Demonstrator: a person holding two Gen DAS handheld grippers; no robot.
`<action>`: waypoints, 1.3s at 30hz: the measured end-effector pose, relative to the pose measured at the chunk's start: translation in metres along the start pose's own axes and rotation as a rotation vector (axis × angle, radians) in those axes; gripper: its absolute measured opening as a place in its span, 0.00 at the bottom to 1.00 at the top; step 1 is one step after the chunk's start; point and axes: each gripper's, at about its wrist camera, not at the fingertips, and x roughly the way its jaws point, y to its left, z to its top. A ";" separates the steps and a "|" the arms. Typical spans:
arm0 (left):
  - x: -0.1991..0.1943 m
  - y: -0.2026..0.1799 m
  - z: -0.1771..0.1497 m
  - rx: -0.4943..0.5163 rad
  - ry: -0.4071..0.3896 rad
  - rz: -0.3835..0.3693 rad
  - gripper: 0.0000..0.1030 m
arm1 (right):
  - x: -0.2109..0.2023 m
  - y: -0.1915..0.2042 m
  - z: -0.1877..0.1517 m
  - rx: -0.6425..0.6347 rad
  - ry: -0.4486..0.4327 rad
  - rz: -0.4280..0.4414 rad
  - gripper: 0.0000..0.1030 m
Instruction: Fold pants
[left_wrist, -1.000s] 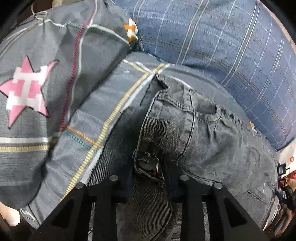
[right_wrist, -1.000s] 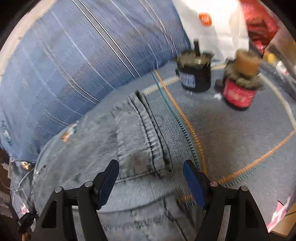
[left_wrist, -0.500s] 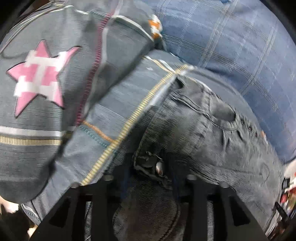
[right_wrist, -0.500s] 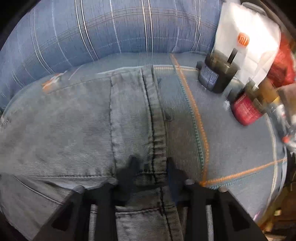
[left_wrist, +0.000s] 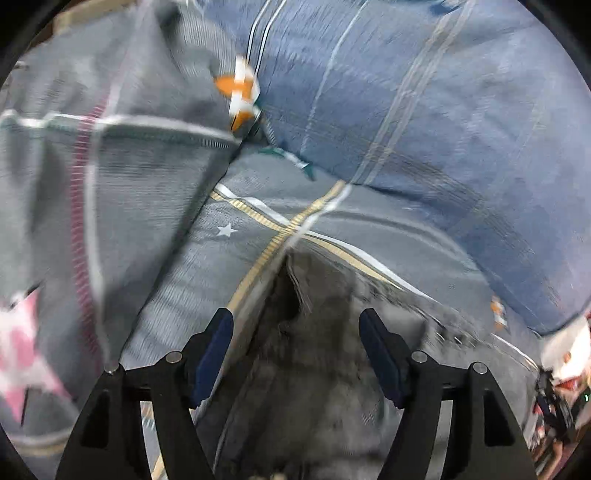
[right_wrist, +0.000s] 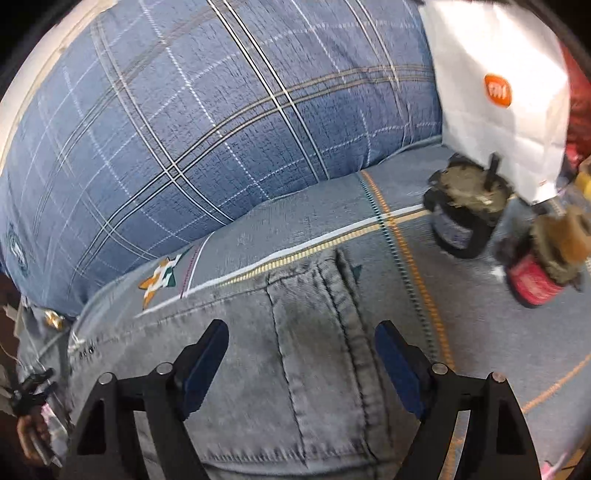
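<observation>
Grey denim pants (right_wrist: 310, 354) lie on a grey patterned bedsheet (right_wrist: 280, 236). In the right wrist view my right gripper (right_wrist: 301, 354) is open above the pants, straddling a stitched seam, holding nothing. In the blurred left wrist view my left gripper (left_wrist: 295, 343) is open above the dark grey pants fabric (left_wrist: 314, 369), whose edge comes to a point between the fingers. The rest of the pants is out of view.
A blue plaid pillow (right_wrist: 221, 122) lies behind the pants and shows in the left wrist view (left_wrist: 424, 110). A grey star-patterned pillow (left_wrist: 110, 166) is at left. A dark jar (right_wrist: 465, 218), a red jar (right_wrist: 535, 280) and a white bag (right_wrist: 502, 88) stand at right.
Both grippers were shut on the pants' waistband half a second ago. Now both have opened, let go and pulled back a little. The left view has swung upward and blurred.
</observation>
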 end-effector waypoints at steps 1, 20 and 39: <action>0.010 -0.001 0.004 -0.005 0.017 0.003 0.69 | 0.003 0.002 -0.001 -0.001 0.002 0.000 0.81; 0.054 -0.007 0.028 0.014 0.039 0.023 0.42 | 0.060 0.008 0.052 -0.064 0.106 -0.070 0.50; 0.057 0.003 0.044 -0.019 0.039 0.017 0.50 | 0.068 0.000 0.050 -0.069 0.119 -0.082 0.73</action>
